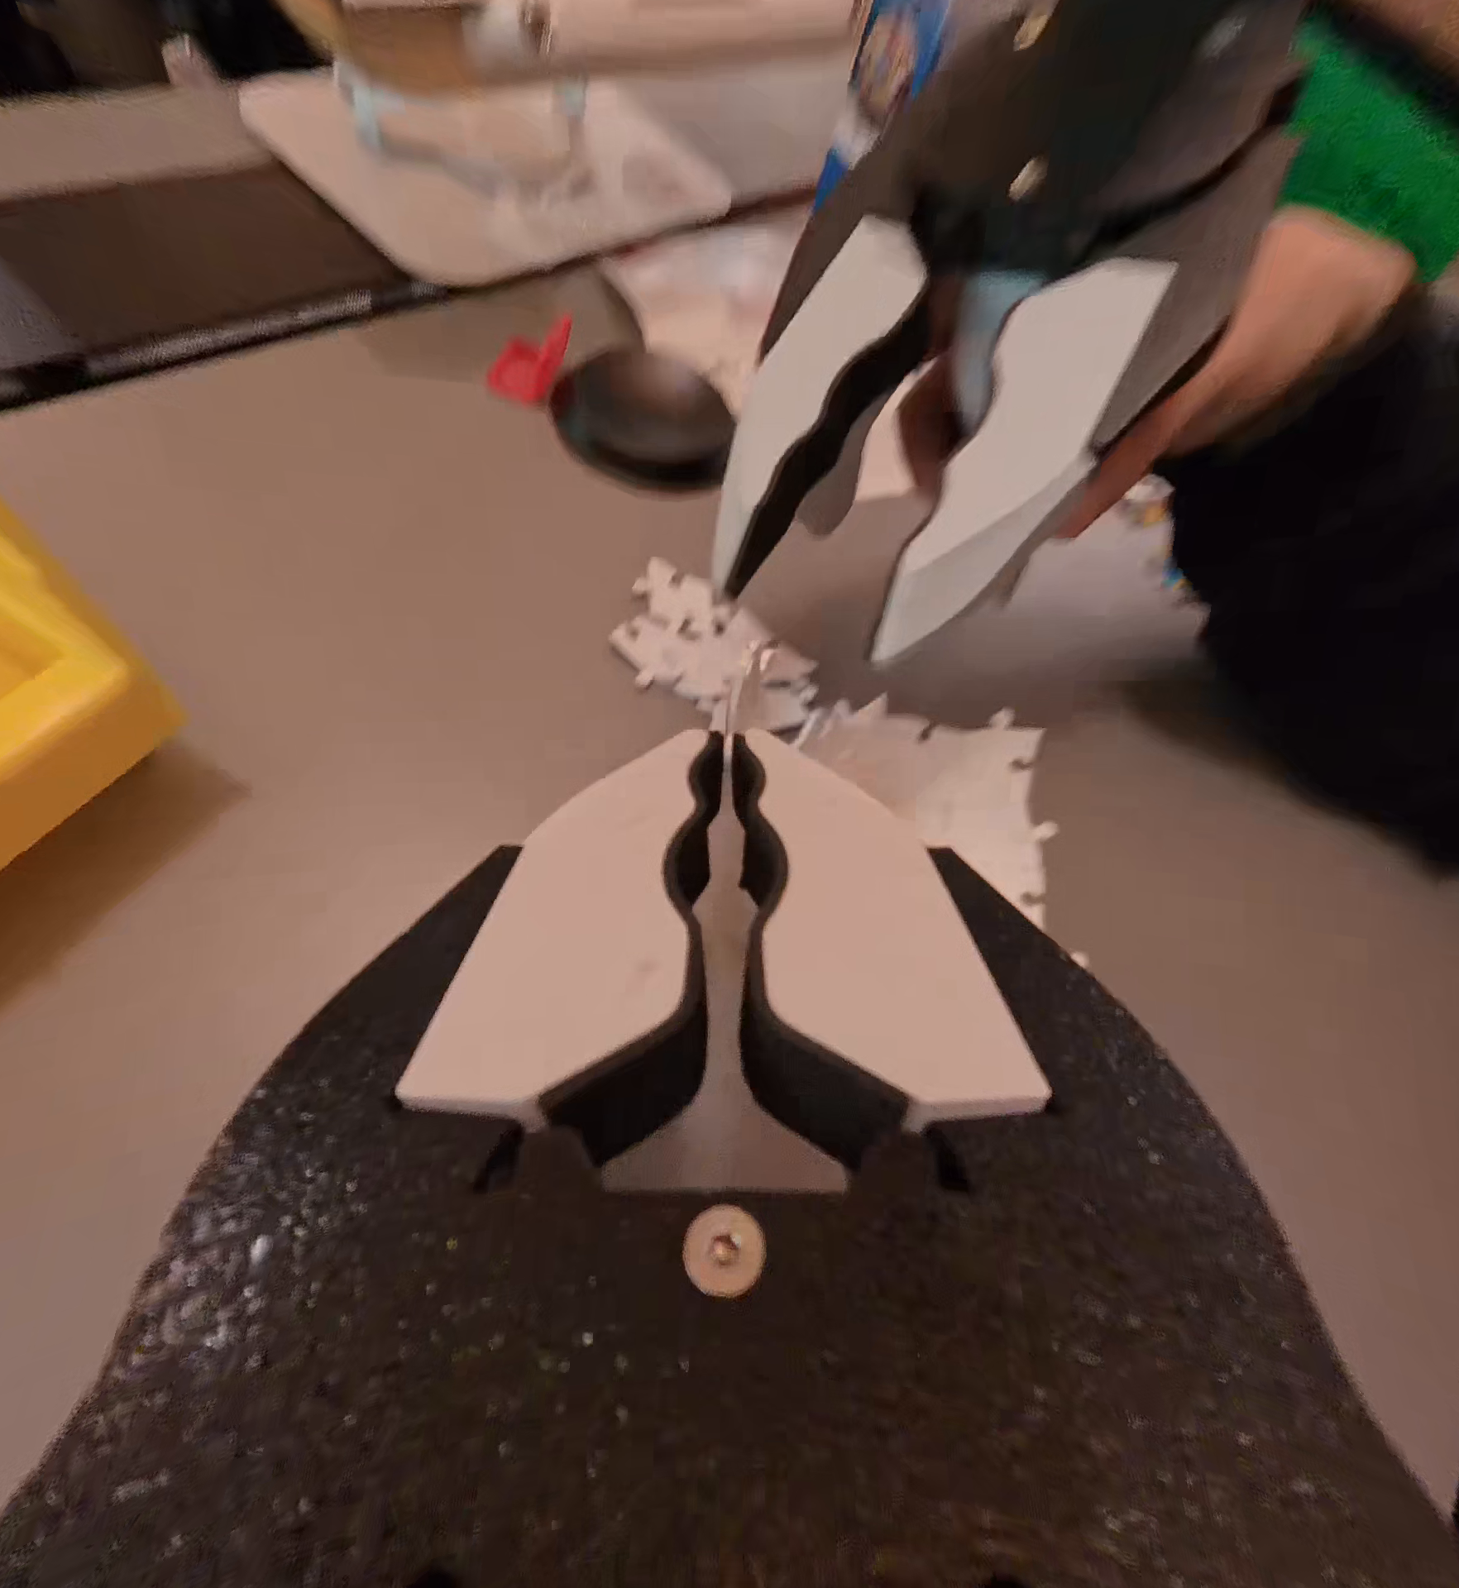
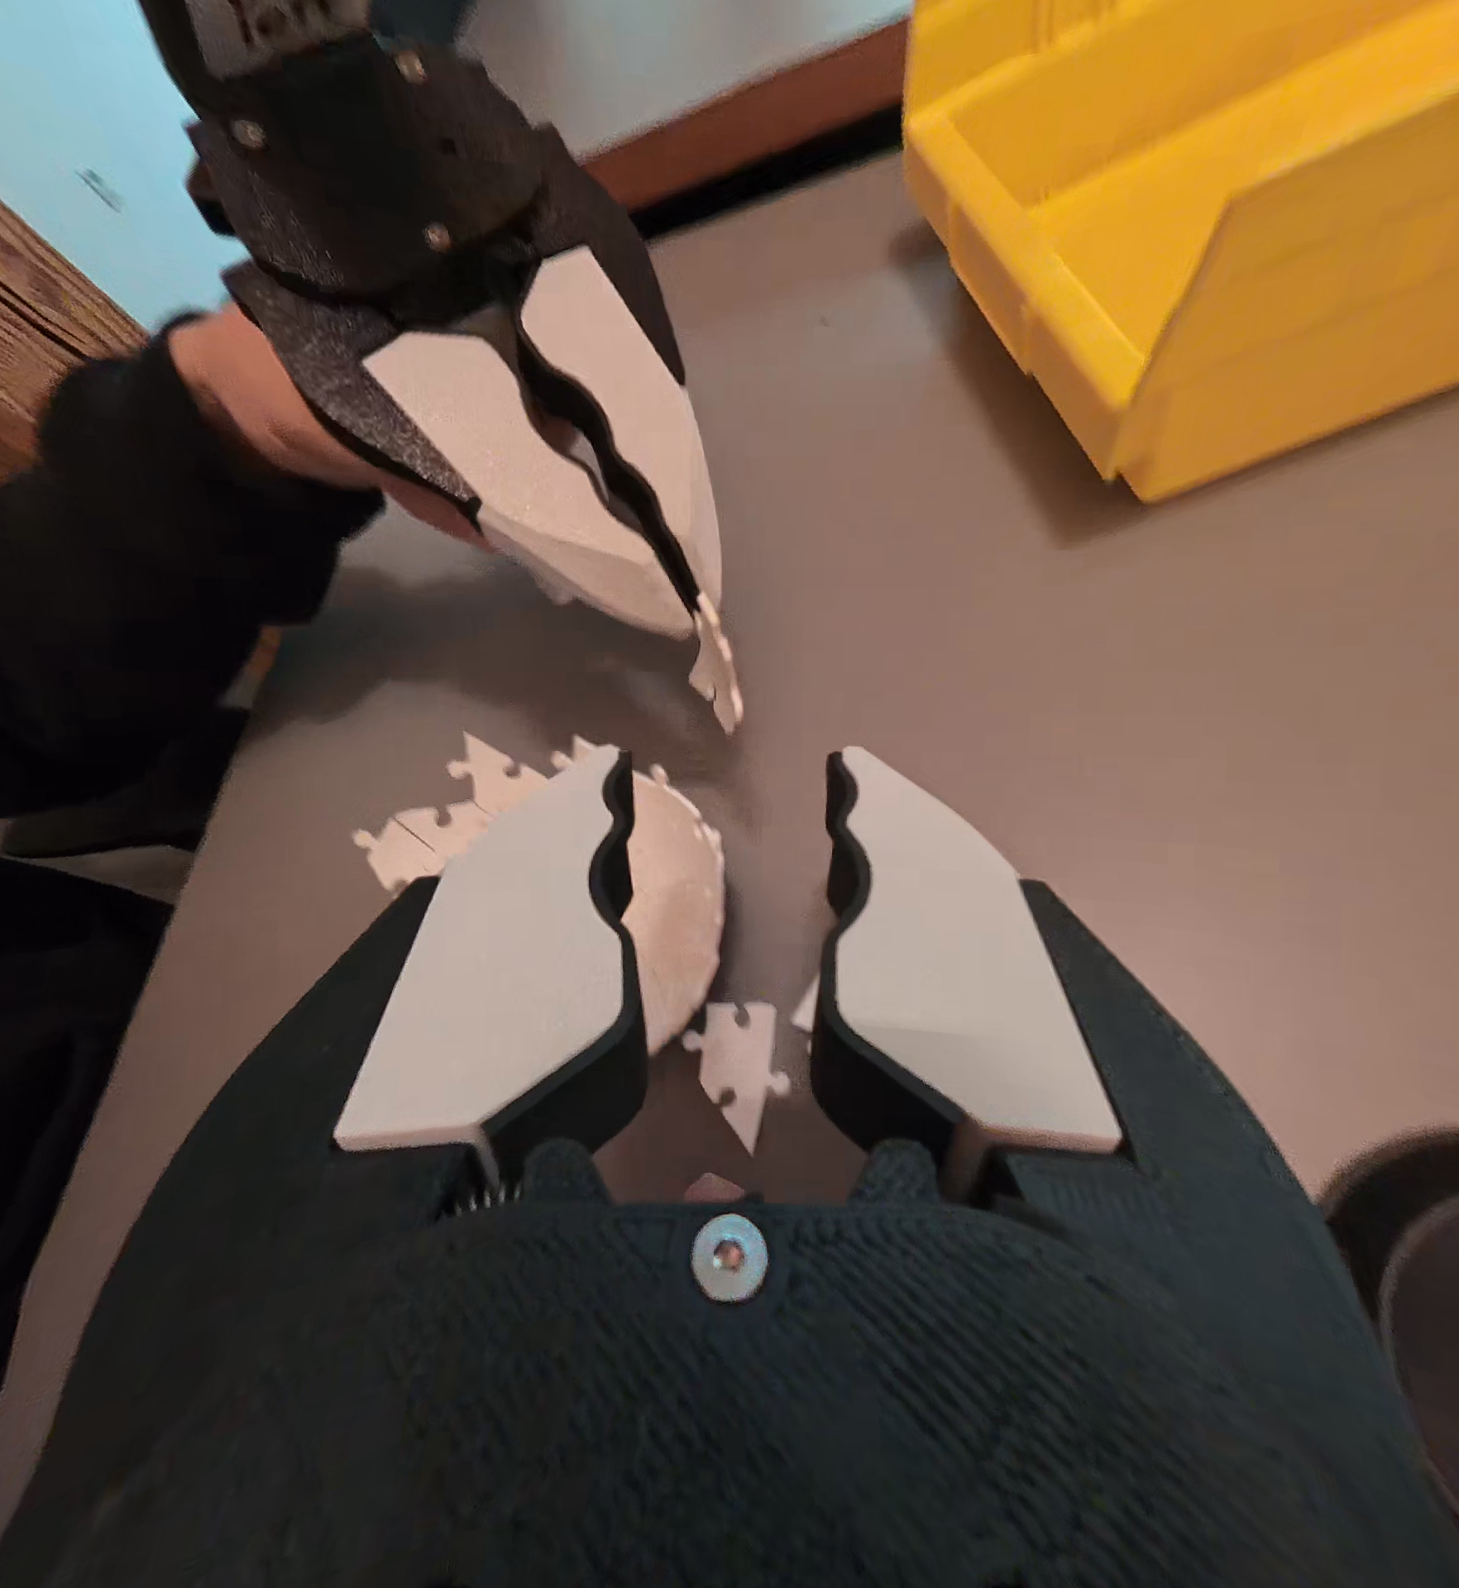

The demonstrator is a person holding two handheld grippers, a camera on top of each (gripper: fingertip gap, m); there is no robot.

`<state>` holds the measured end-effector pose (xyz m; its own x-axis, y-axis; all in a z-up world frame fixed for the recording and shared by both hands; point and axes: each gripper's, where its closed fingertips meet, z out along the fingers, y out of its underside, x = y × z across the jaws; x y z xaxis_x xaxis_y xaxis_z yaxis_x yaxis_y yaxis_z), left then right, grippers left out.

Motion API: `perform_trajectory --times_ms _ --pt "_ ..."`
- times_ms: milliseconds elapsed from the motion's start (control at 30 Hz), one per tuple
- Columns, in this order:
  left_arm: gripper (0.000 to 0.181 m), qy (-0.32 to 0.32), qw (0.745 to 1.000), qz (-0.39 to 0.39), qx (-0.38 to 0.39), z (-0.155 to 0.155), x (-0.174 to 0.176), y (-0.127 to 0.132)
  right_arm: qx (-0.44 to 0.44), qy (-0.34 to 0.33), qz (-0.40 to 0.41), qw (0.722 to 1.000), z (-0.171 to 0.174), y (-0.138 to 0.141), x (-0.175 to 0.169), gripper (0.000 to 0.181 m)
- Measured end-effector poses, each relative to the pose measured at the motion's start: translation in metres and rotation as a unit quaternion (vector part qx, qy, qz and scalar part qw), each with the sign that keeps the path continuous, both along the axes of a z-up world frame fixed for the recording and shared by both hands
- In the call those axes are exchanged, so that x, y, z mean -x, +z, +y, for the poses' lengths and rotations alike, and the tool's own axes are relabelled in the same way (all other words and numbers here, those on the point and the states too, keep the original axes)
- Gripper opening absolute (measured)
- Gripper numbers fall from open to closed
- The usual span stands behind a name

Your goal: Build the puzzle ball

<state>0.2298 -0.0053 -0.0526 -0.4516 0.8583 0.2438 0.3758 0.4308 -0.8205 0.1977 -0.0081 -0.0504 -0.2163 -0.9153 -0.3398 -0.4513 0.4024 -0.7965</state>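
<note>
Pinching a single white puzzle piece [image 2: 716,668] right at the tips, the left gripper [image 1: 724,741] has its jaws nearly closed, and the piece hangs clear of the table [image 2: 1053,687], tilted down toward the half-built shell. The right gripper [image 2: 726,778] is the opposite story: jaws spread wide, nothing in them, hovering over the curved assembled section [image 2: 679,928] of the puzzle ball.

That section lies on the table just under the right gripper's left finger, with a fringe of joined pieces [image 2: 468,799] sticking out beyond it. A loose triangular piece [image 2: 739,1065] sits on the table right beside the section, between the right jaws. Farther from the section there's a yellow bin [image 2: 1224,258] on the table, and a dark round bowl [image 2: 1431,1289] off at the near edge.

Best guess is the step in hand is fitting the held piece onto the section's edge. To do it well, the right jaws should probably pin the section down first so it doesn't skate around, then the left brings the piece in with tabs lined up to the notches. The grip is only on the piece's end, so pushing hard could twist it out. Everything's a bit motion-blurred, so exact tab alignment is impossible to call.
</note>
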Motion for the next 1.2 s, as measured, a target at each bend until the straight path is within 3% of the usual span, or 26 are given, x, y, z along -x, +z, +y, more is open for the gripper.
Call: perform_trajectory --times_ms 167,233,267,333,433,533,700,867,933,1033,1200 --pt "0.001 0.01 0.996 0.085 0.023 0.012 0.007 0.037 0.003 0.029 -0.091 0.995 0.009 0.026 -0.014 0.03" --pt "0.001 0.014 0.995 0.101 0.023 0.015 0.007 0.041 0.021 0.045 -0.121 0.991 0.013 0.037 -0.018 0.005" --pt "0.001 0.012 0.995 0.1 0.024 0.017 0.006 0.04 0.037 0.055 -0.127 0.99 0.016 0.039 -0.02 0.002" --pt "0.003 -0.01 0.996 0.084 0.019 0.025 0.003 0.033 0.063 0.081 -0.096 0.99 0.023 0.034 -0.021 0.002" --pt "0.026 0.0 0.999 0.029 0.046 0.025 -0.01 0.027 0.108 0.108 0.004 0.988 0.029 0.015 -0.019 0.002" --pt "0.026 -0.031 0.997 -0.022 0.068 0.037 -0.012 0.029 0.144 0.154 0.064 0.975 0.039 -0.001 -0.022 0.002" --pt "0.021 -0.046 0.99 -0.125 0.047 0.049 -0.016 0.011 0.104 0.165 0.044 0.98 0.045 -0.001 -0.042 0.002" --pt "0.001 -0.04 0.994 -0.097 0.028 0.052 -0.016 0.007 0.077 0.185 0.022 0.979 0.054 0.0 -0.048 0.002" --pt "0.001 -0.024 0.997 -0.071 -0.005 0.051 -0.019 0.006 0.085 0.185 0.024 0.979 0.054 -0.001 -0.049 0.003" --pt "0.001 0.006 0.997 -0.026 -0.067 0.049 -0.029 0.004 0.121 0.165 0.062 0.977 0.042 -0.01 -0.044 0.034" --pt "0.001 0.061 0.987 0.053 -0.14 0.049 -0.041 0.005 0.112 0.171 0.102 0.974 0.033 -0.025 -0.034 0.047"
